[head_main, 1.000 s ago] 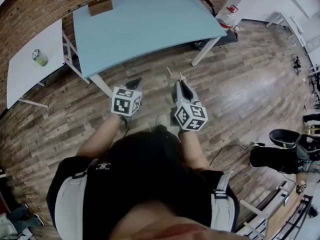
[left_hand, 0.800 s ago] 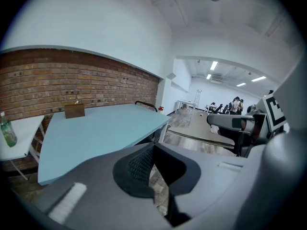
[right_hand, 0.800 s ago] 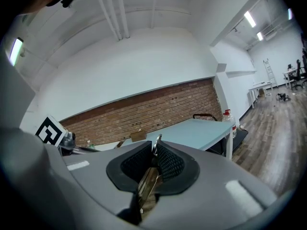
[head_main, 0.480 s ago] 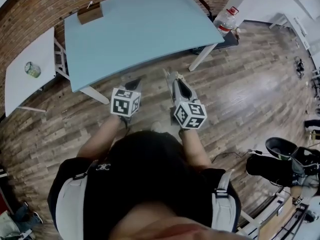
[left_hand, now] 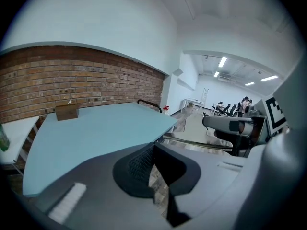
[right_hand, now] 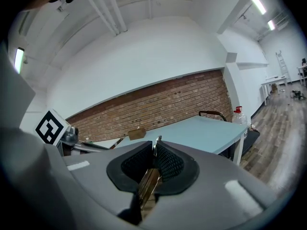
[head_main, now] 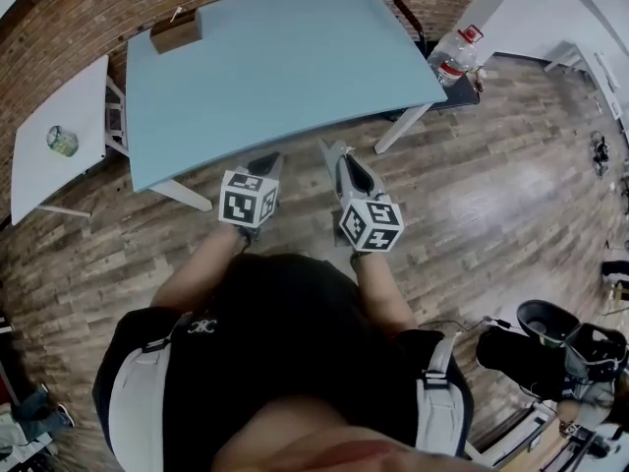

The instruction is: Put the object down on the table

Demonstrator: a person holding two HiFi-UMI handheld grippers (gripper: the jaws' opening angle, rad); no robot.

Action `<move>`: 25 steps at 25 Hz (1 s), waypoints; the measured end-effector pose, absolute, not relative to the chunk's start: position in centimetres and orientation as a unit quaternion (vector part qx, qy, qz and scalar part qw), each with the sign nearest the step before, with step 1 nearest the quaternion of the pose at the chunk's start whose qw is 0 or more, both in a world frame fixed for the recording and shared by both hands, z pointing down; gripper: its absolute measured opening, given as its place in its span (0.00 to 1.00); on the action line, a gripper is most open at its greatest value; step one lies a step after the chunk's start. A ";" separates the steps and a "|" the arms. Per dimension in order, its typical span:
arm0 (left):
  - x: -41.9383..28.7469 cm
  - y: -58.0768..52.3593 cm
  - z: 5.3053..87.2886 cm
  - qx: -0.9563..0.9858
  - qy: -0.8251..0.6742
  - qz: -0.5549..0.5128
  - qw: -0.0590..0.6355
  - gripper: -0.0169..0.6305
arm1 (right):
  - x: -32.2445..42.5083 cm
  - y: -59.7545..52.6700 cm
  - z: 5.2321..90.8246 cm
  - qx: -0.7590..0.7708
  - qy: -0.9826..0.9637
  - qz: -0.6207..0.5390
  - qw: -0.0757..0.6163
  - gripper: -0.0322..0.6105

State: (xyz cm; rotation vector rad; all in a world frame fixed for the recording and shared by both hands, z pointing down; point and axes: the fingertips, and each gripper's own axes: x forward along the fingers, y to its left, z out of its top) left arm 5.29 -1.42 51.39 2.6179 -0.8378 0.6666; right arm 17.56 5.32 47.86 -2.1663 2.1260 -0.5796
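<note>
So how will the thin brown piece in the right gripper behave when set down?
Probably light: the thin brown piece is a narrow sliver clamped in the right gripper. It looks stiff, standing straight past the jaws. It seems flat, so it would likely lie still on the table rather than roll.

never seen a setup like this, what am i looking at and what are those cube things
No robot here: a person holds a hand-held gripper in each hand. The cubes with square markers are parts of those grippers. One picture comes from a camera on the person's head, looking down; the other two come from cameras riding on each gripper, looking along its jaws. The left hand-held gripper has its jaws together, with nothing between them. The right hand-held gripper is shut on a thin brownish object; I can't tell what it is. Ahead stands a blue table with a small brown box at its far corner. The object is not on it yet.
</note>
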 end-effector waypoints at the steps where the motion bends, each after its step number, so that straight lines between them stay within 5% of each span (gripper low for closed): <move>1: 5.7 -1.8 51.4 0.914 -0.295 0.230 0.158 0.02 | 17.8 4.9 47.9 -0.698 0.691 -0.188 0.023 0.12; 25: 11.6 -21.4 53.4 0.900 -0.327 0.213 0.196 0.02 | 24.1 -15.0 49.7 -0.674 0.709 -0.204 -0.011 0.11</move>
